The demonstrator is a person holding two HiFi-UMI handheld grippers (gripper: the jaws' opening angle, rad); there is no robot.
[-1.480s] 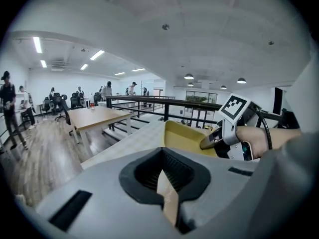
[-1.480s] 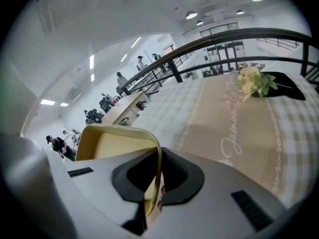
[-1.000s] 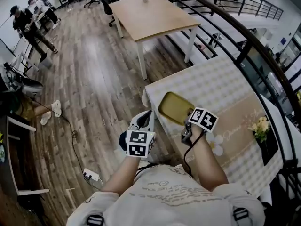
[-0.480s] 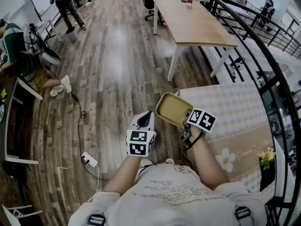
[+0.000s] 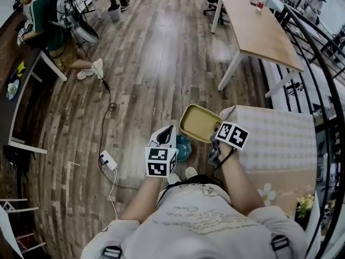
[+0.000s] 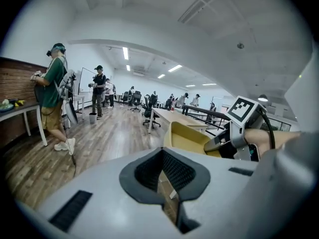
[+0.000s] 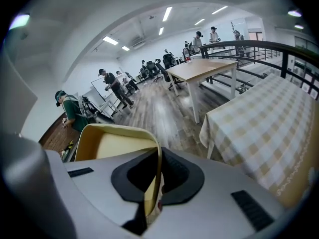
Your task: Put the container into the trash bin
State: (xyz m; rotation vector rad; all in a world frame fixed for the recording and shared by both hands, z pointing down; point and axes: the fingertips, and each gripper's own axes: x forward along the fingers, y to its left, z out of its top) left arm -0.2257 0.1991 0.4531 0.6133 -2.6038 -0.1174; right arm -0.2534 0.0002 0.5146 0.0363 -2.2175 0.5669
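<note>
Clenched on container rim with right gripper, open side up, just off the worktop corner, likely for carrying to the bin; closed empty at left gripper, held aside

Ceiling light strips light the hall brightly and evenly. Pale glare streaks the plank floor beside the wooden table; shadows beneath it are soft. Edges bow strongly, and the left gripper blurs near the lens.
</note>
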